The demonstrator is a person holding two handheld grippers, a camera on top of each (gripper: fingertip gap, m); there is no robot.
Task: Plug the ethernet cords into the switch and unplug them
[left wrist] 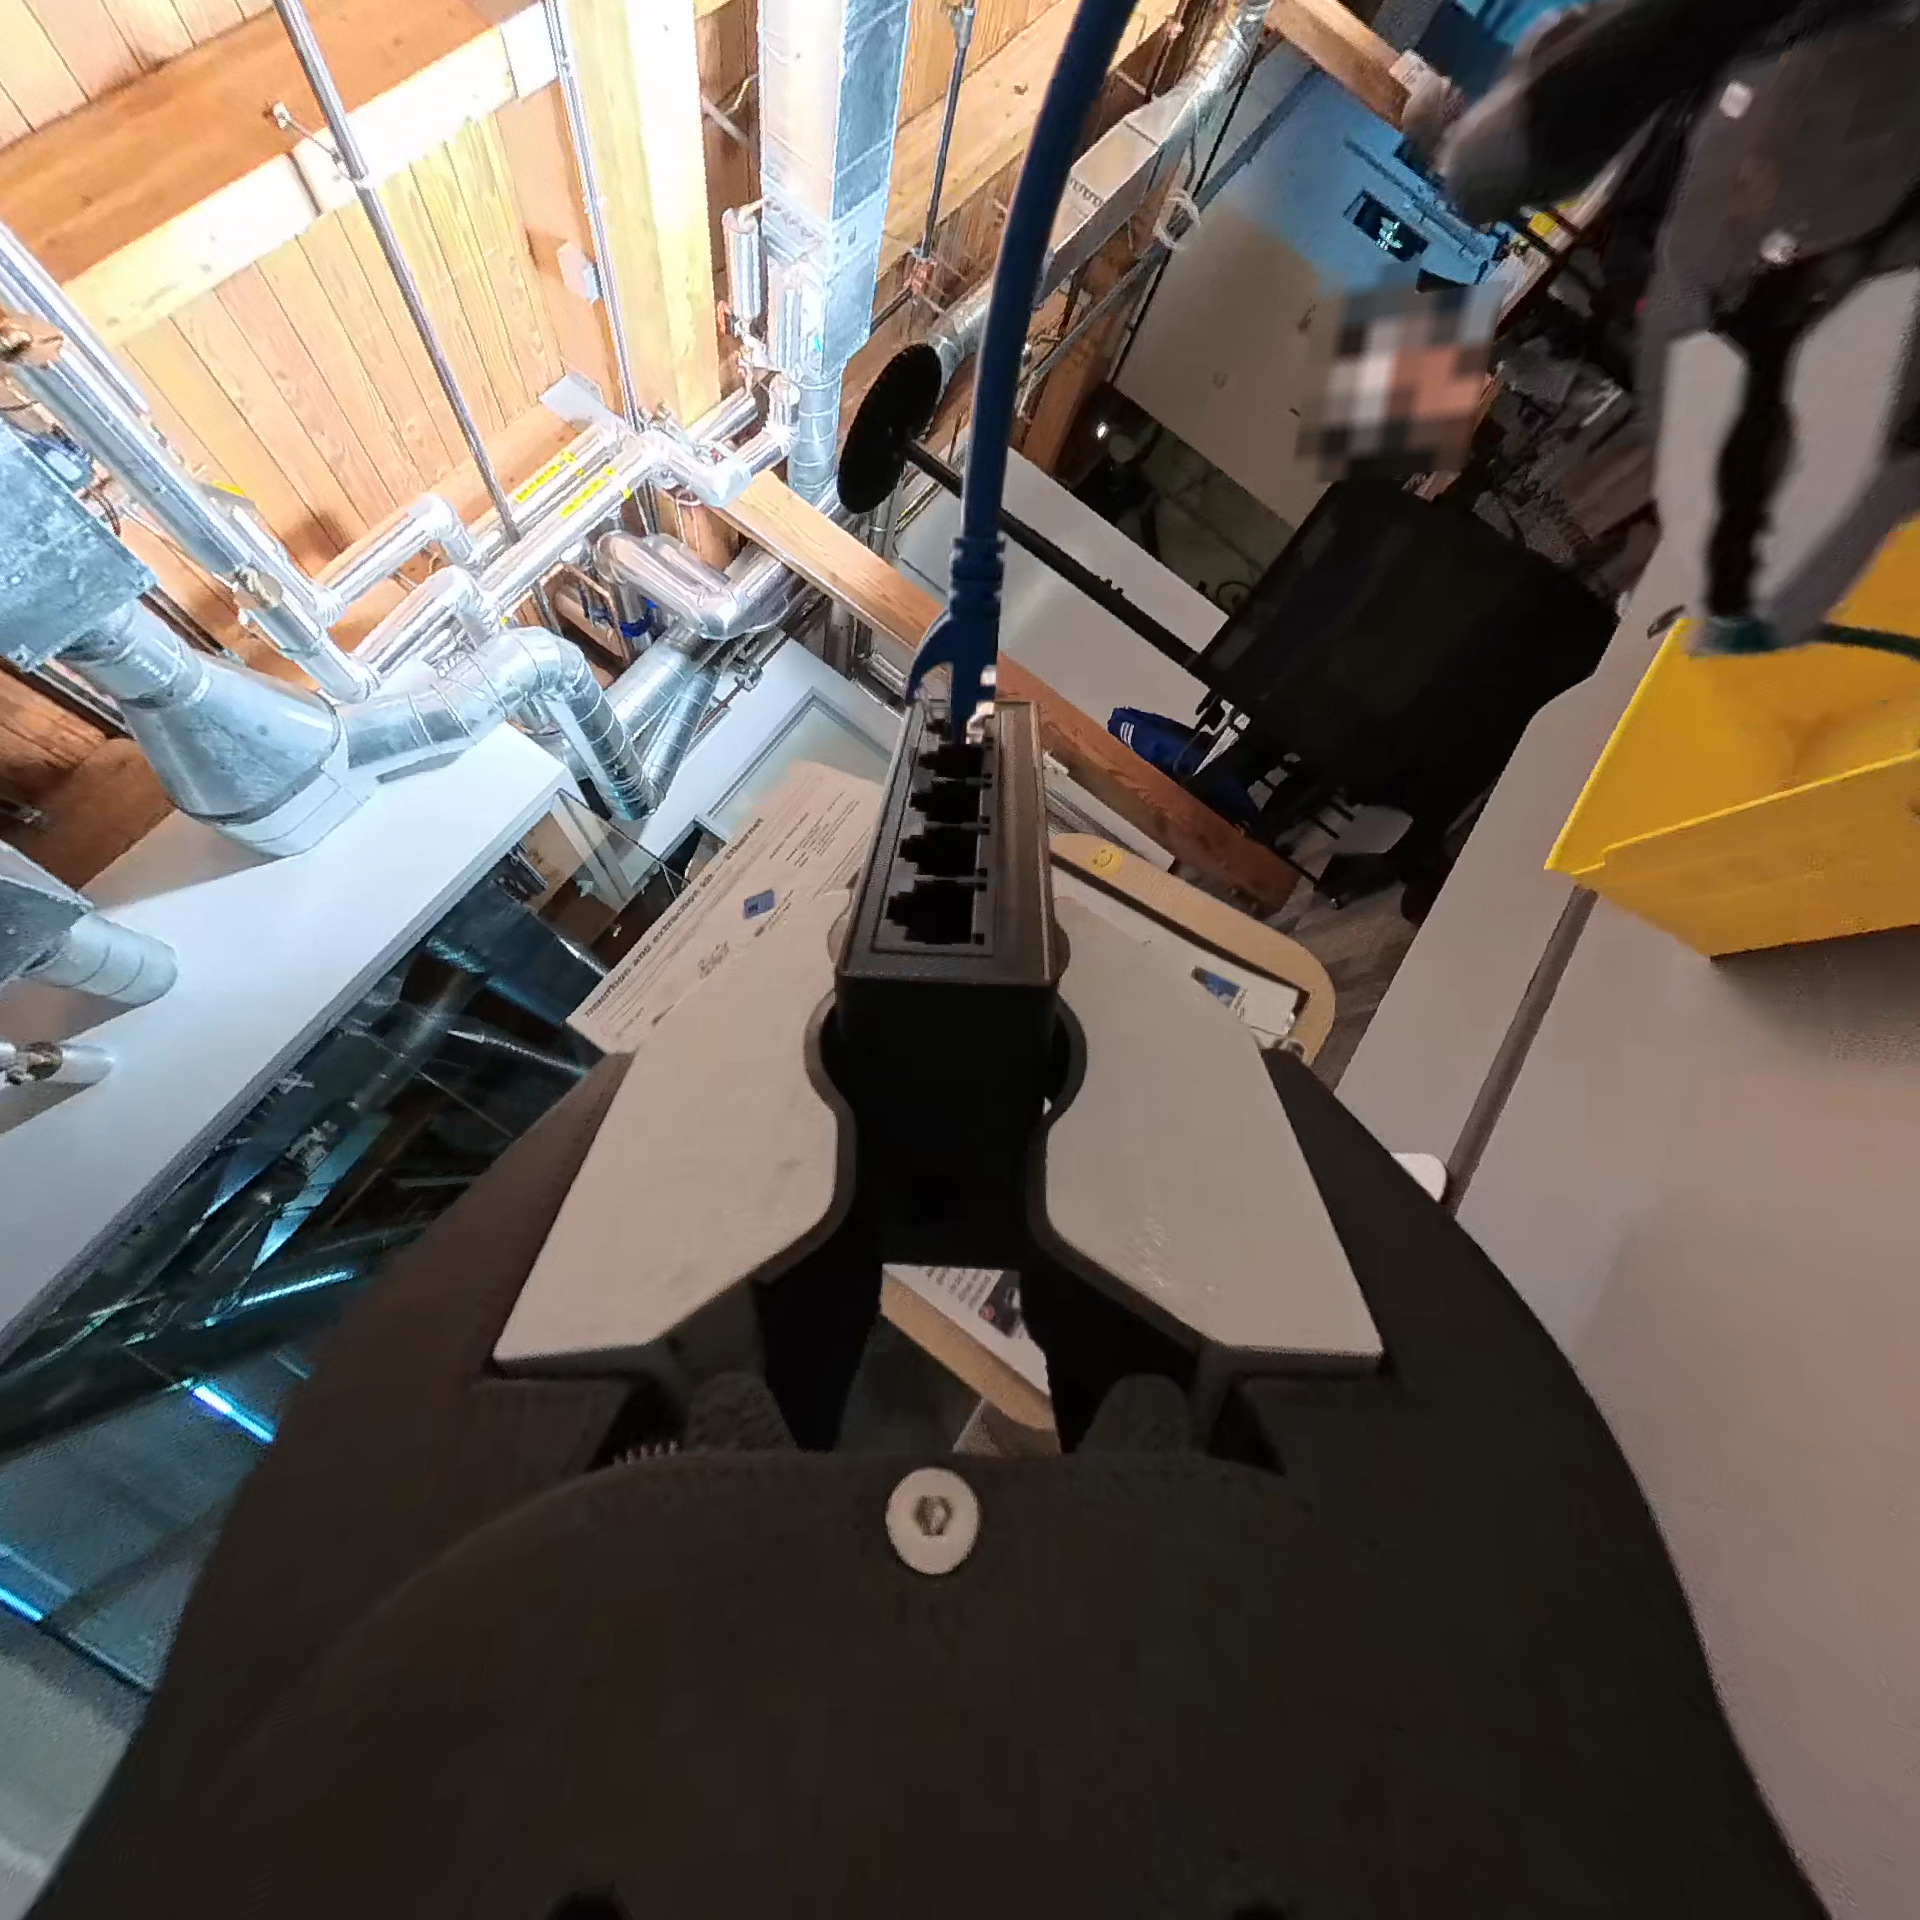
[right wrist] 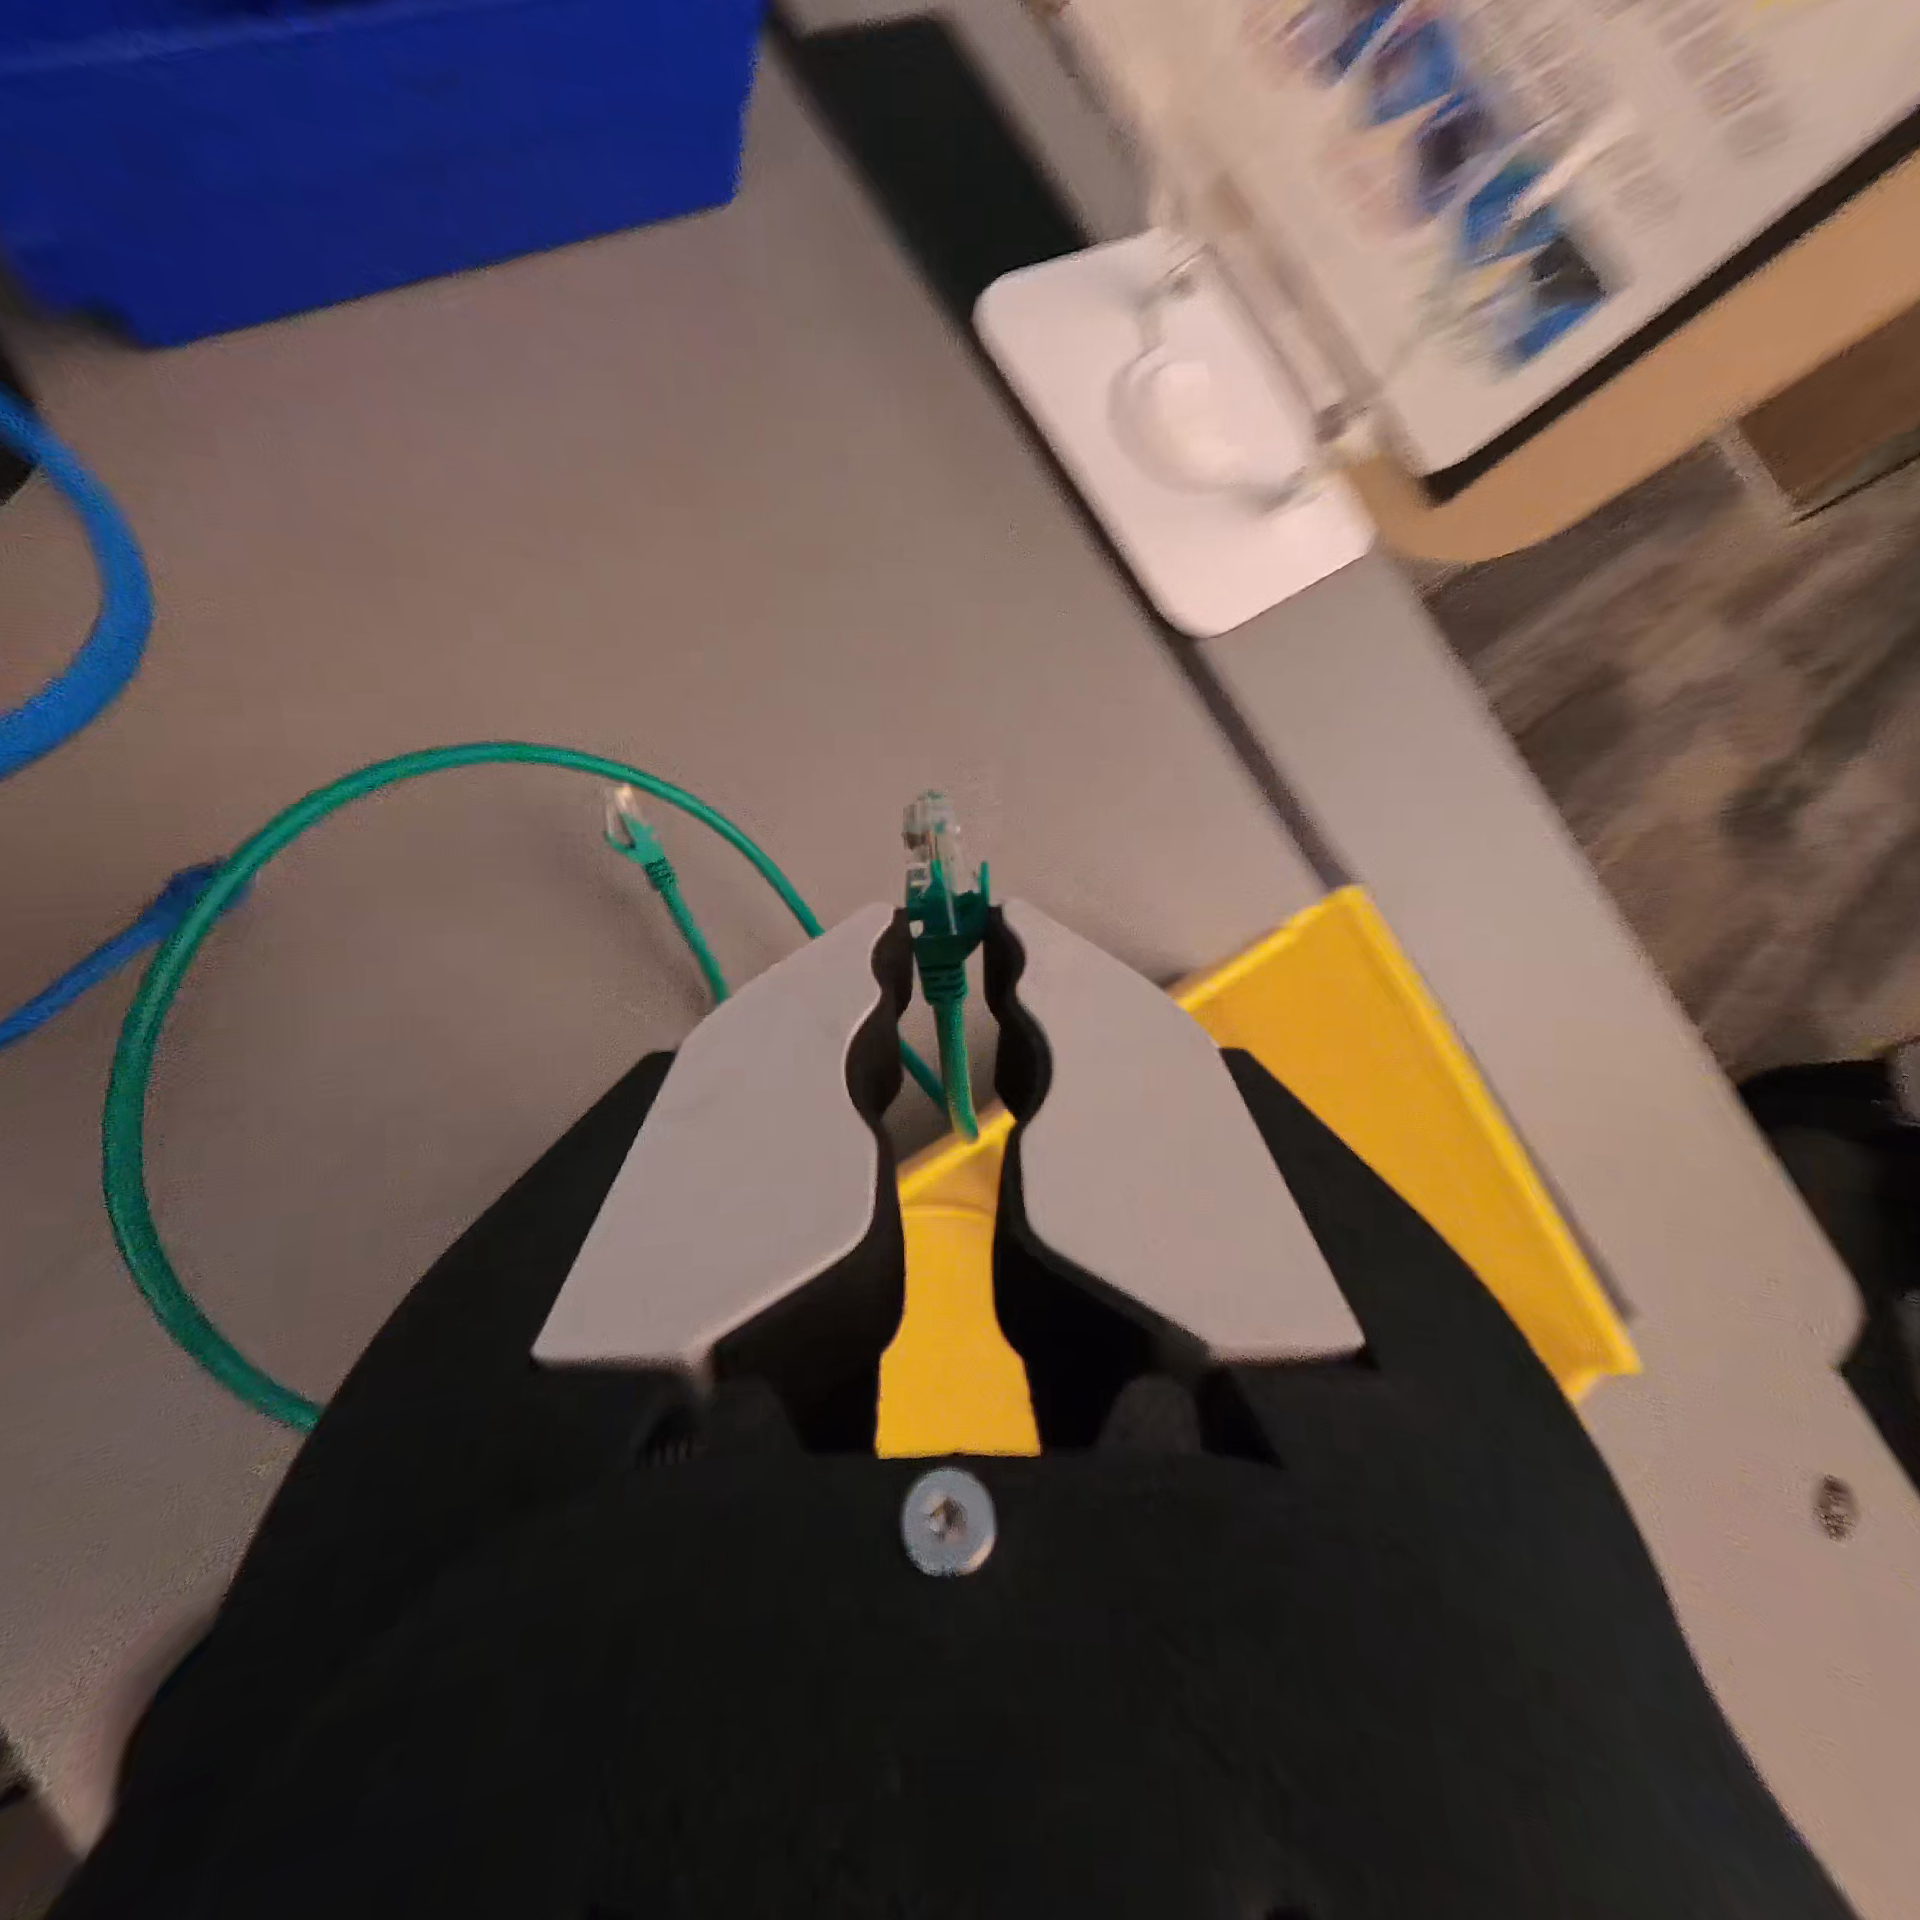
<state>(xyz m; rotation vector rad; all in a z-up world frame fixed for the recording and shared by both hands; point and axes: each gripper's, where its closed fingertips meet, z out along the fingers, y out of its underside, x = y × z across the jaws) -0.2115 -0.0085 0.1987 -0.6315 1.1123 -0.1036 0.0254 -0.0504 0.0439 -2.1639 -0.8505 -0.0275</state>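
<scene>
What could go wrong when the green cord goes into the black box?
The right gripper pinches the green ethernet cord only at its boot, so the clear plug could tilt and miss a port. The black plastic switch, held in the left gripper, could twist. The plugged blue ethernet cord might get tugged.

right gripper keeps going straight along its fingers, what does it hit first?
Most likely the bare grey tabletop. The right gripper holds the green plug, which leads; nothing lies directly ahead of it. The white pad sits off to the right. Depth is unclear.
</scene>
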